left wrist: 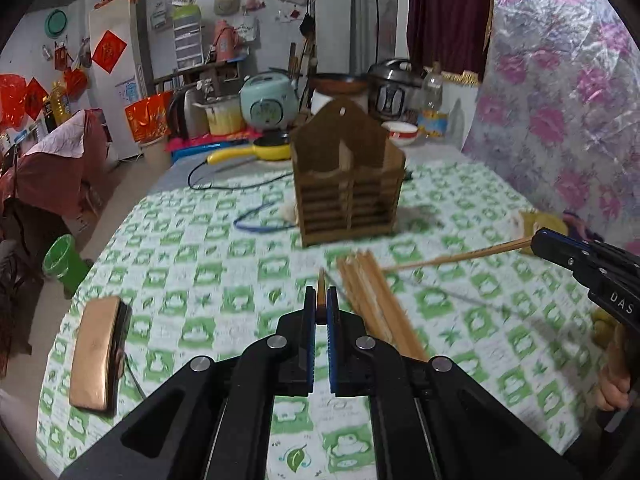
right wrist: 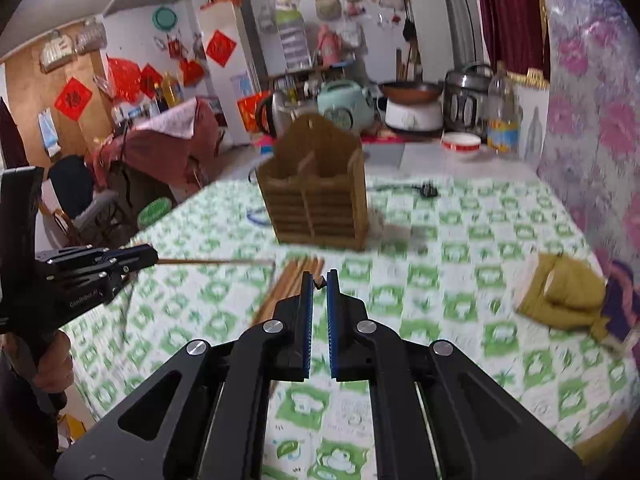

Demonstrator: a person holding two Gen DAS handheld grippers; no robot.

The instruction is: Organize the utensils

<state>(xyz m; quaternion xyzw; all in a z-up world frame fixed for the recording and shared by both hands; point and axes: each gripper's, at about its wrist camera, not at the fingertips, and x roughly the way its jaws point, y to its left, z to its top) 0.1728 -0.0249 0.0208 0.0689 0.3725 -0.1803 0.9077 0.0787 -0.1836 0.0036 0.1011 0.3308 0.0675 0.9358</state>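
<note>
A chopstick [left wrist: 321,286] is pinched tight in the left claw [left wrist: 321,308]. Another chopstick [left wrist: 452,258] is pinched in the right claw [right wrist: 319,280]. More chopsticks [left wrist: 372,300] are left on the worktop [left wrist: 200,280] by the wooden holder [left wrist: 347,184].

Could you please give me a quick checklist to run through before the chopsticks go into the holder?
1. Left hand-held gripper shut on a chopstick: ok.
2. Right hand-held gripper shut on a chopstick: ok.
3. Wooden holder upright on the table: ok.
4. Holder compartments free of other items: cannot tell.
5. Remaining chopsticks lying clear of the holder: ok.
</note>
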